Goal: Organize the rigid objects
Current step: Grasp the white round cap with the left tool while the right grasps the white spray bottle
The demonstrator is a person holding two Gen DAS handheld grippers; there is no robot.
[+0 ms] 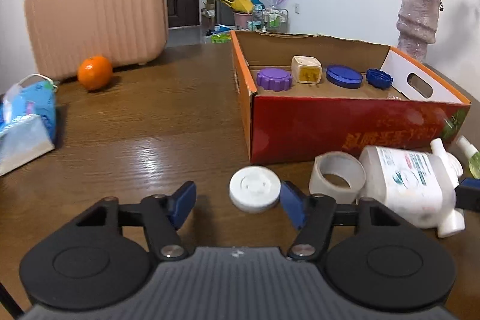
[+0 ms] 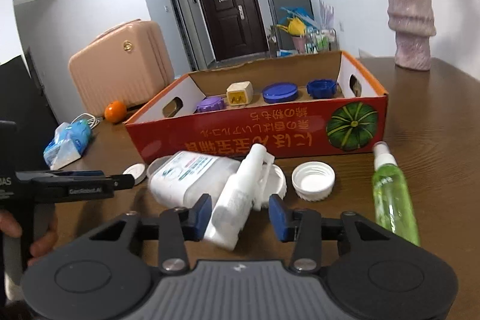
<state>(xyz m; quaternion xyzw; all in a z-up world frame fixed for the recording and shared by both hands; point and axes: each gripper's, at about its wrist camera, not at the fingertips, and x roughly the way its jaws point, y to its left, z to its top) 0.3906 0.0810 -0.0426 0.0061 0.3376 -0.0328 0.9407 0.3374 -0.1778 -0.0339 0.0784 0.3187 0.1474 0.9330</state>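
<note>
Between the blue pads of the left gripper (image 1: 238, 201), a white round lid (image 1: 255, 193) is seen touching the right pad only, jaws not yet pinching; only the right wrist view shows the right gripper (image 2: 238, 218), spread around a white spray bottle (image 2: 237, 200) that its left pad touches, plus an upturned white cap (image 2: 313, 181) and green bottle (image 2: 393, 200) ahead-right. A brown wooden table (image 1: 150, 125) is shown, with a red cardboard box (image 1: 345, 128) ahead, a pink suitcase (image 1: 96, 11) and an orange (image 1: 95, 76) ahead-left, and a dark door (image 2: 231, 11) behind.
</note>
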